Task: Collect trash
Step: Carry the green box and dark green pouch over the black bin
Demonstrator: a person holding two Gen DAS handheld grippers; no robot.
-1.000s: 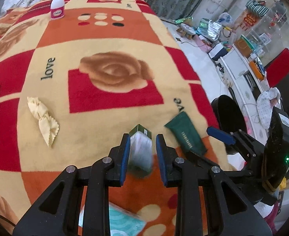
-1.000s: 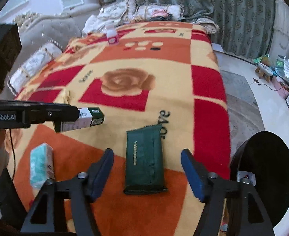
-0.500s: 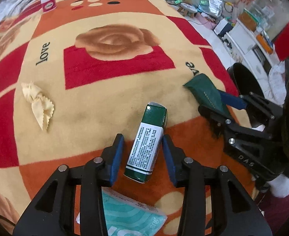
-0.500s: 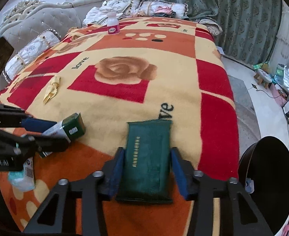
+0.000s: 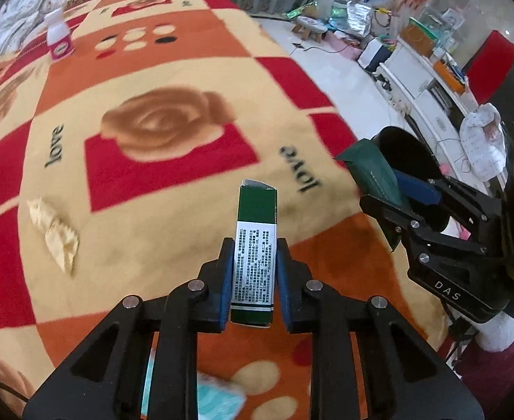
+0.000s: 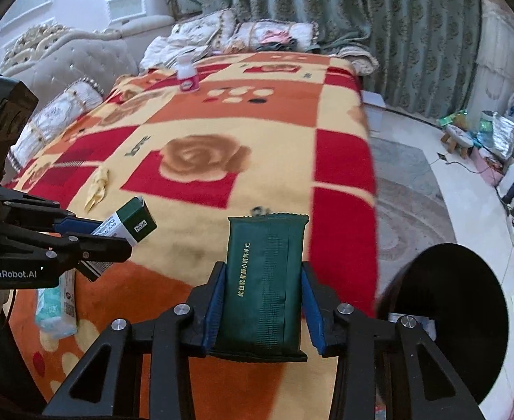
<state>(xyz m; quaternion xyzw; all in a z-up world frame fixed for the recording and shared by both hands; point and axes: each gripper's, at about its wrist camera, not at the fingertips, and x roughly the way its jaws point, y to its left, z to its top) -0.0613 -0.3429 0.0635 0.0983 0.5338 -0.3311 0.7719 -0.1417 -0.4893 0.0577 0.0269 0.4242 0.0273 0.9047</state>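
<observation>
A green and white carton is lifted off the patterned blanket, and my left gripper is shut on it, pads pressed on both long sides. In the right wrist view the same carton sticks out of the left gripper at the left. My right gripper is shut on a dark green pouch, held above the blanket near the bed's edge. The left wrist view shows that pouch in the right gripper beside the round black bin.
The black bin stands on the floor off the bed's right edge. On the blanket lie a crumpled yellow wrapper, a teal tissue pack near me and a white bottle with a pink label far back. Clutter lines the far floor.
The left jaws opened around the carton lying on the blanket, then shut on it and raised it. The right jaws closed on the green pouch and lifted it toward the bed's edge.
</observation>
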